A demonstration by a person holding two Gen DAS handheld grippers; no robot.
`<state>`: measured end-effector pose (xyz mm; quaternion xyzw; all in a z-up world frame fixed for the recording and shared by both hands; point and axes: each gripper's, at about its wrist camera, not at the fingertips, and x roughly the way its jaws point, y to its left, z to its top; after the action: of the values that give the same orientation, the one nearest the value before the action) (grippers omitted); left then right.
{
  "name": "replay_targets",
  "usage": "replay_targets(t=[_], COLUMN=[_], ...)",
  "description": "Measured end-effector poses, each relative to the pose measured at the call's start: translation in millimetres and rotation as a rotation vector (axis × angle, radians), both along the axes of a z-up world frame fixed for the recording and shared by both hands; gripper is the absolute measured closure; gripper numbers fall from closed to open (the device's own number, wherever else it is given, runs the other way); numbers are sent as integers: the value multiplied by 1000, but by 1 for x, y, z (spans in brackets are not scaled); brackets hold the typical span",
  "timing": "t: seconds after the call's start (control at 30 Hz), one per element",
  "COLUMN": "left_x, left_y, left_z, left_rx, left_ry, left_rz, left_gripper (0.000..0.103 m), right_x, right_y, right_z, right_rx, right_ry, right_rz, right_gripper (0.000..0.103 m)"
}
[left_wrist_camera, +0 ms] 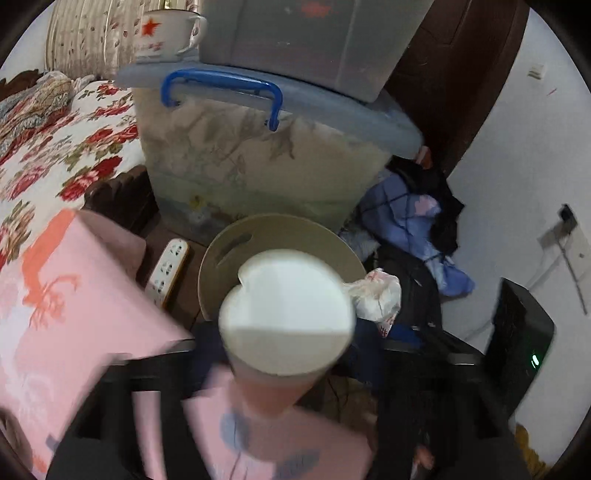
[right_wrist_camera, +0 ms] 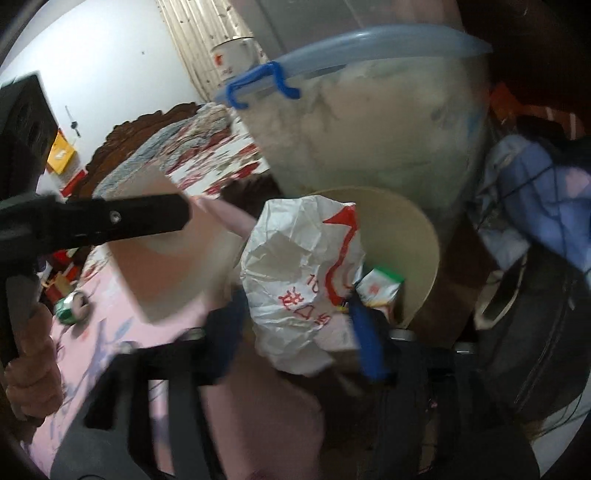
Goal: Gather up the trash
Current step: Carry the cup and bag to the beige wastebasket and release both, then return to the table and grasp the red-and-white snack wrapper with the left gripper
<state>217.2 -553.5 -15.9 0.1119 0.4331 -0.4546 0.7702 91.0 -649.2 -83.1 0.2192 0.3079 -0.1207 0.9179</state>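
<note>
A paper cup (left_wrist_camera: 284,310) with a white inside and a pink wall hangs over the beige round bin (left_wrist_camera: 221,258). It sits between the spread fingers of my left gripper (left_wrist_camera: 288,350), with a gap on both sides. In the right wrist view the same cup (right_wrist_camera: 166,254) is tilted beside a black left finger (right_wrist_camera: 129,218). My right gripper (right_wrist_camera: 295,336) stands open. A crumpled white bag with red print (right_wrist_camera: 303,266) lies loose between its blue pads at the bin's (right_wrist_camera: 424,240) rim. A green and white carton (right_wrist_camera: 380,288) lies inside the bin. A crushed green can (right_wrist_camera: 72,306) rests on the pink cloth.
A large clear storage box with a blue handle (left_wrist_camera: 258,166) stands right behind the bin, with an enamel mug (left_wrist_camera: 166,33) on its lid. A power strip (left_wrist_camera: 168,269) lies left of the bin. The floral bed (left_wrist_camera: 55,147) is at the left and piled clothes (left_wrist_camera: 406,229) at the right.
</note>
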Motion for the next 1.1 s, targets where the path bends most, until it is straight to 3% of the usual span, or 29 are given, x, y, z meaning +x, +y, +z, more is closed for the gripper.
replay_targets(t=[0.07,0.17,0.37,0.53,0.77,1.1], left_x=[5,7,-33,-68,-97,-106], left_y=[-8,3,95,176,279,390], left_z=[-5,-3,17,8,-1,-6], left_rx=[14,2,-55,-19,63,70], left_ry=[-34,-17,-85,-117,-175,-171], left_rz=[51,73,92,150,349,549], left_gripper=[22,26,26,26,26,25], right_x=[2,-7,-42,-54,-46,-33], right_y=[-8,-10,12,63,151,249], right_z=[-2,1,7,4,-3,-10], right_rx=[-4,5,87,161,249,223], right_ry=[-9,-38,-121,-132,-116,-15], right_rz=[-33,-50,-38,50,193,373], right_gripper=[21,21,23,27,29,34])
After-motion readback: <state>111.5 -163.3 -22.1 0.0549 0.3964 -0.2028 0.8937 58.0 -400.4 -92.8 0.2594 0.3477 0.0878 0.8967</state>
